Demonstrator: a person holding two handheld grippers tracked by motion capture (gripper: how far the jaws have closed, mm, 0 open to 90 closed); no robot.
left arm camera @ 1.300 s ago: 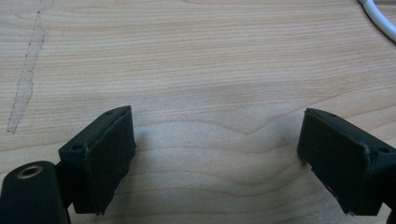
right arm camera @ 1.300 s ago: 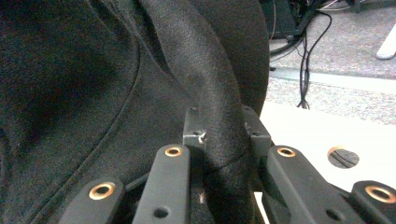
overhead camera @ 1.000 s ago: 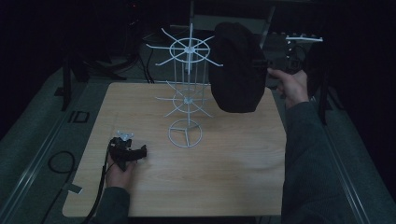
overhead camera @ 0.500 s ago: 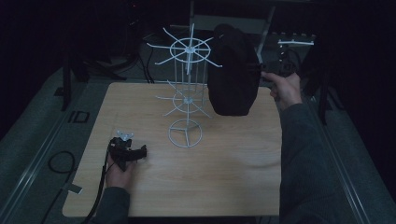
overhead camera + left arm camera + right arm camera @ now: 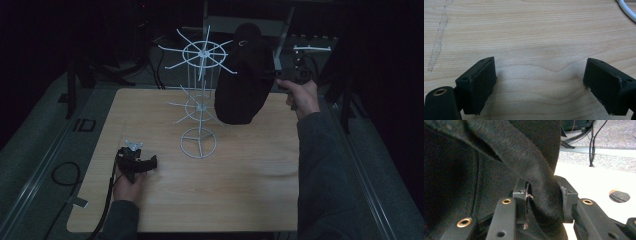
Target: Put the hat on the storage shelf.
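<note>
Fabric fills most of the right gripper view: a fold of the black hat (image 5: 499,157) runs down between the right gripper (image 5: 541,200), close enough to show the nap of the cloth. The high view gives what that close look cannot: the hat (image 5: 245,75) hangs from an upper arm of the white wire rack (image 5: 200,100), well above the wooden table (image 5: 240,180), with the right gripper (image 5: 280,82) at its right edge and the right hand (image 5: 302,95) behind it. The jaws have just been opening. The fold still lies between them, touching the right-hand jaw, while a gap shows beside the left-hand one, so the pads no longer clamp the cloth.

The left gripper view shows bare wood grain, a pale scuff and a curve of the rack's white base ring (image 5: 626,10) at the top corner. The left gripper (image 5: 539,82) stands spread wide with nothing between its jaws. In the high view the left gripper (image 5: 137,162) rests low on the table in the left hand (image 5: 127,182), near the front-left, well apart from the hat.
</note>
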